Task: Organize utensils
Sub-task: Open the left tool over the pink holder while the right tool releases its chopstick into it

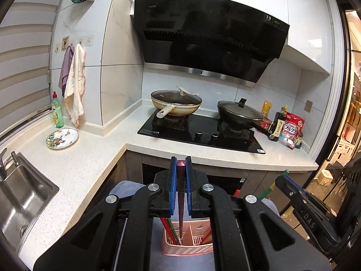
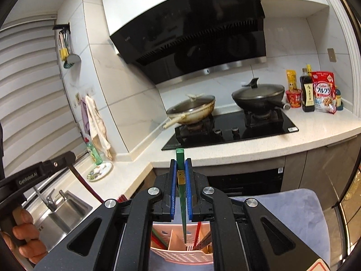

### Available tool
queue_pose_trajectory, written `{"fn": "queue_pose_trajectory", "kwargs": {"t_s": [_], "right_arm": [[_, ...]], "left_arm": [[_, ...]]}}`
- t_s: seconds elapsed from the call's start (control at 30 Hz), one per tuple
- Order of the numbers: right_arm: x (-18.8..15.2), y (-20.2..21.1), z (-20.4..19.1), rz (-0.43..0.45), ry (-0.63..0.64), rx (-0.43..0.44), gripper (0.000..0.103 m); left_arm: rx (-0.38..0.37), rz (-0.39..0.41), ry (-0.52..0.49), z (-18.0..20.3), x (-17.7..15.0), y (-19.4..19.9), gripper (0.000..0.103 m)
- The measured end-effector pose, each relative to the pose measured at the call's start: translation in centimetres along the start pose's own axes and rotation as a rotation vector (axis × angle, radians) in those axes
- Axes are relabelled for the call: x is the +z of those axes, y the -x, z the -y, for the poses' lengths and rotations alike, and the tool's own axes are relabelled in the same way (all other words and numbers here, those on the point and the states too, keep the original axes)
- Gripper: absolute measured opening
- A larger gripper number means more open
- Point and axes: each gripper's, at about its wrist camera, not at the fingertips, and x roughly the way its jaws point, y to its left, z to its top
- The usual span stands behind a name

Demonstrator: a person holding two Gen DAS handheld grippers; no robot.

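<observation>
Above pink caddy [image 1: 187, 246], insertion step: left gripper [image 1: 181, 186] clamps dark-red chopstick [image 1: 181, 203], right gripper [image 2: 181, 190] clamps green chopstick [image 2: 183, 207], both approx. upright w/ tips over compartments; next: lower, then release.

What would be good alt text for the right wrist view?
The right gripper is shut on a green chopstick, held tip-down over a pink basket that already holds red chopsticks. Behind it, a white counter carries a black stove with two lidded pans under a range hood; a sink sits at the left.
</observation>
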Motion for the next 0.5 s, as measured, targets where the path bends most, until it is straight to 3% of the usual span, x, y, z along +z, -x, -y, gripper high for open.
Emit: {"fn": "queue_pose_trajectory", "kwargs": {"t_s": [0.5], "right_arm": [[-6.2,-5.5,1.4,-0.151,-0.019,-0.006,0.007]], "left_arm": [[-0.009,-0.097,0.041,-1.1,-5.5,-5.9,0.007]]}}
